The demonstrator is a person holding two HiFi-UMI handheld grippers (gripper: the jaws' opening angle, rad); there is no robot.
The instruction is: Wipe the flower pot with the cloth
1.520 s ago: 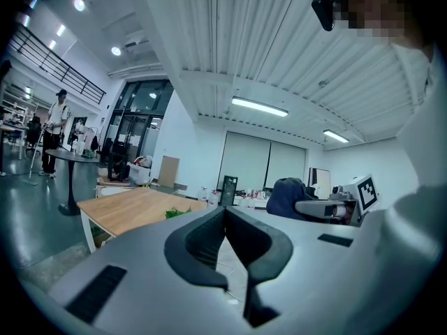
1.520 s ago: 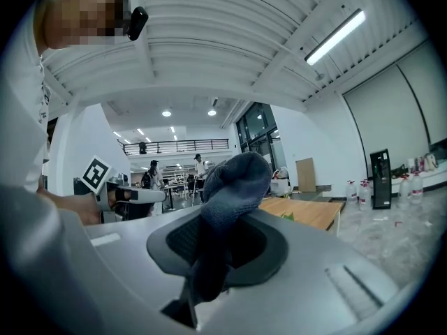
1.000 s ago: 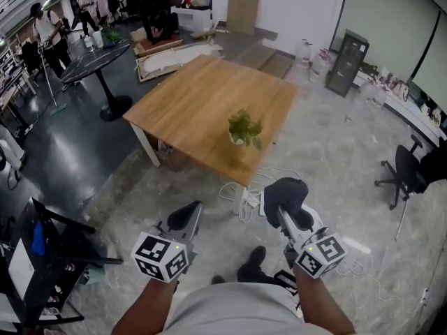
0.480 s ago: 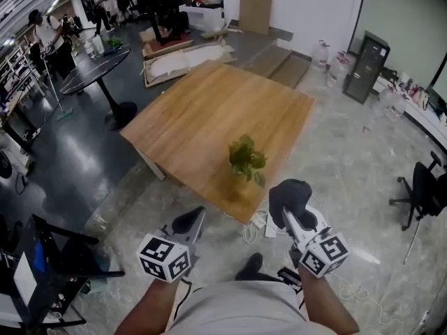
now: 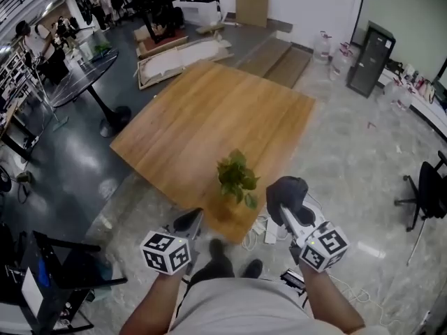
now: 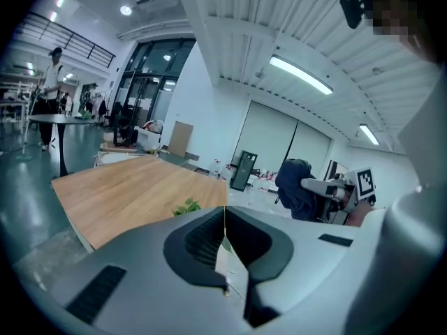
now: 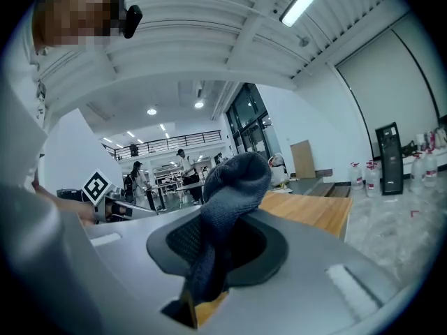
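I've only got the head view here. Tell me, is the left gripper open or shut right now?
Observer: Shut. In the left gripper view the left gripper has its jaws together, with nothing between them.
Operator: Is the dark blue-grey knitted cloth truly clamped?
Observer: Yes. The right gripper view shows the right gripper shut on it, and it bunches above the jaws.
Operator: Does either gripper view show the plant?
Observer: The left one does. Leaves of the leafy green potted plant peek just over its jaws.

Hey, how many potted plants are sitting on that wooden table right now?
1. The potted plant stands near the corner of the wooden table closest to the person. Its leaves hide most of the pot from the head view.
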